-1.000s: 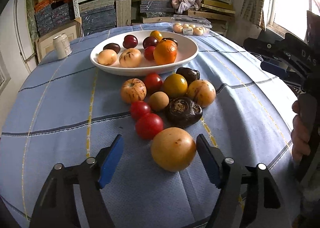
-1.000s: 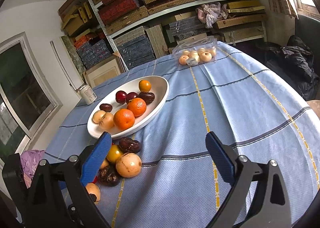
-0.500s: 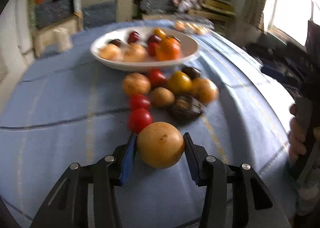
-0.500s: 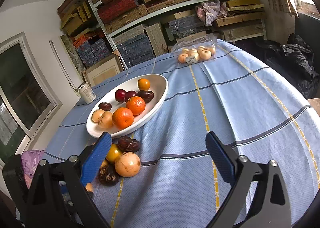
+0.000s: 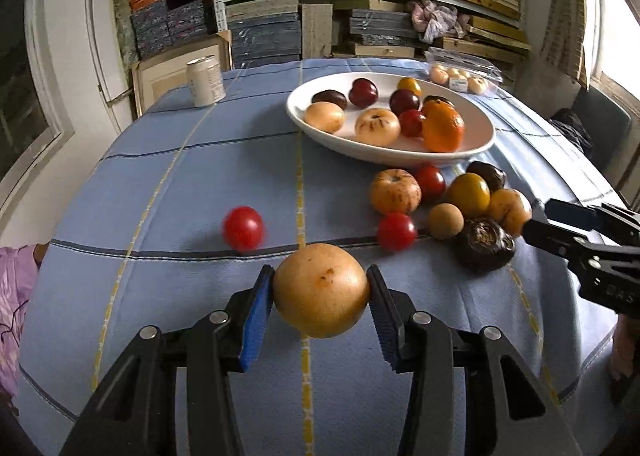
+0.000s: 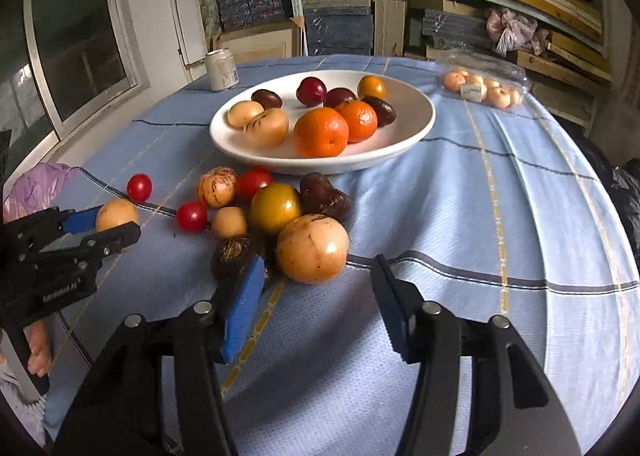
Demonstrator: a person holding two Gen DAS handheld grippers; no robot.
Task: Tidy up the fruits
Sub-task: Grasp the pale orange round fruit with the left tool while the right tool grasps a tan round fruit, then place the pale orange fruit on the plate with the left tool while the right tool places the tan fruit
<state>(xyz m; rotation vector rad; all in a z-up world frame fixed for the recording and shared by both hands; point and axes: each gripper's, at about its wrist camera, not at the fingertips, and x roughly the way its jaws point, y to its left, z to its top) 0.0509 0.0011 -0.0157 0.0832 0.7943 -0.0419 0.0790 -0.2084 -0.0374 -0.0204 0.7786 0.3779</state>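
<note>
My left gripper is shut on a round tan fruit, just above the blue tablecloth. A white bowl holding oranges, plums and pale fruit stands beyond. Before it lies a loose pile of fruit, with one red tomato apart at the left. My right gripper is at the pile's near edge. Its jaws are closing around a second large tan fruit, and a gap still shows beside each pad. A dark wrinkled fruit sits against its left finger. The left gripper shows at the far left.
A pale can stands at the back left of the table. A clear pack of small fruit lies behind the bowl. Stacked shelves fill the wall beyond. Purple cloth hangs off the left table edge. Open cloth lies to the right.
The left jaws closed on the tan fruit and carried it leftward. One red tomato rolled off to the left. The right gripper swung down to the pile and its jaws narrowed.
</note>
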